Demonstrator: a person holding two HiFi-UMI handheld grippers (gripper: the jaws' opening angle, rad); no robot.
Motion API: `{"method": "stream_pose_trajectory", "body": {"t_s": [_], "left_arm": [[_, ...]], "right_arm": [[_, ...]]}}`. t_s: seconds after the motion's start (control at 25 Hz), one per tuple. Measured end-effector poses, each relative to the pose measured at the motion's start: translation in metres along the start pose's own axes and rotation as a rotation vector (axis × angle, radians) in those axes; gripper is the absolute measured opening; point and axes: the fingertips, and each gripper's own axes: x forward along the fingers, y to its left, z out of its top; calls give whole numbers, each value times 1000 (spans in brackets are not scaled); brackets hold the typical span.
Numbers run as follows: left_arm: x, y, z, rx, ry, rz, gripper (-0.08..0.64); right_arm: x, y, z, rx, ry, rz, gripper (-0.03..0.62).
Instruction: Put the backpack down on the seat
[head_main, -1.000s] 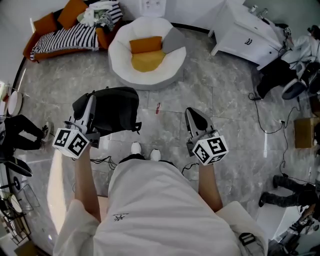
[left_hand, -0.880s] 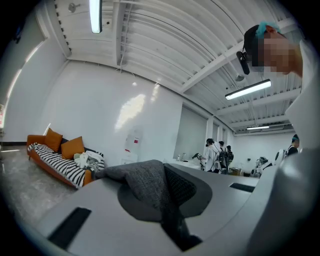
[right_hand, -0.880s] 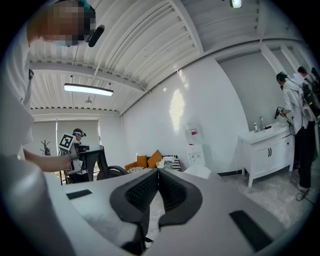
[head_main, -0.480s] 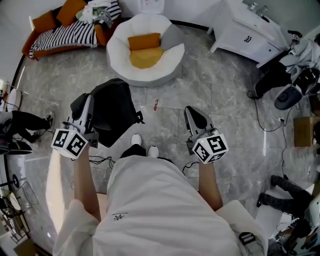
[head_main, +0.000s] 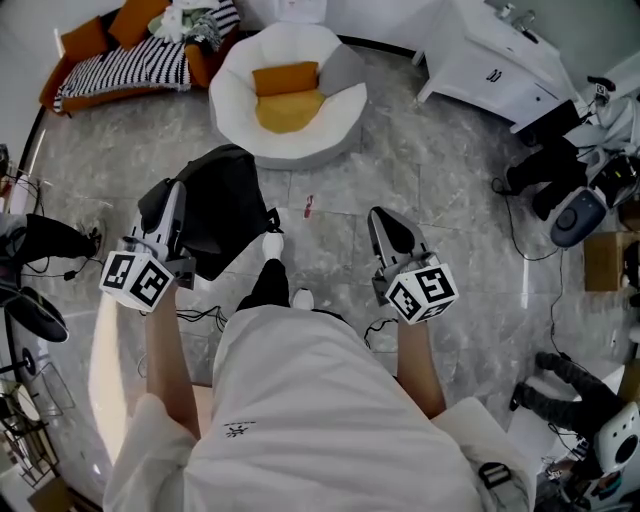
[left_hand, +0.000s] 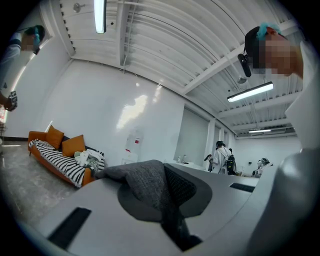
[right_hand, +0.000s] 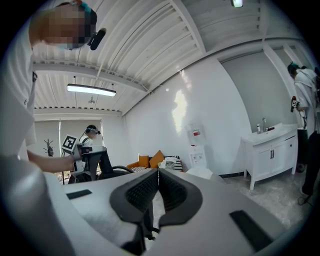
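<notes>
A black backpack (head_main: 225, 205) hangs over the floor at my left, held by its grey fabric strap (left_hand: 145, 182). My left gripper (head_main: 176, 195) is shut on that strap, which fills the gap between its jaws in the left gripper view. The seat (head_main: 290, 95), a round white lounge chair with orange cushions, stands on the floor ahead, beyond the backpack. My right gripper (head_main: 386, 220) is at the right, shut with its pads together and nothing in them (right_hand: 158, 186). Most of the backpack is hidden below the jaws in the left gripper view.
An orange sofa (head_main: 130, 60) with a striped cover and clothes stands at the far left. A white cabinet (head_main: 490, 60) is at the far right. Cables (head_main: 530, 230), chair bases (head_main: 30, 250) and other people's legs (head_main: 570, 375) line the sides. A small red item (head_main: 310, 207) lies on the marble floor.
The wearer's left foot has stepped forward toward the seat. The backpack has swung slightly and hangs closer to that foot. Both grippers keep their places in the view.
</notes>
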Motion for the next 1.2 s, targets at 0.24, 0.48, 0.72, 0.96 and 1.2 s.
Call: {"method": "stream_pose_trajectory", "body": {"t_s": [0.24, 0.48, 0.72, 0.96, 1.2], "left_arm": [[20, 11, -3, 9, 12, -8, 29], [41, 36, -12, -10, 34, -16, 29], [80, 58, -11, -38, 59, -28, 29], [125, 72, -8, -54, 94, -63, 29], [171, 100, 4, -67, 95, -102, 29]], "right_arm": [[14, -10, -1, 1, 2, -8, 23], [49, -14, -6, 8, 21, -2, 23], [101, -28, 9, -2, 26, 15, 23], [152, -42, 20, 12, 43, 17, 23], [208, -53, 22, -30, 89, -2, 23]]}}
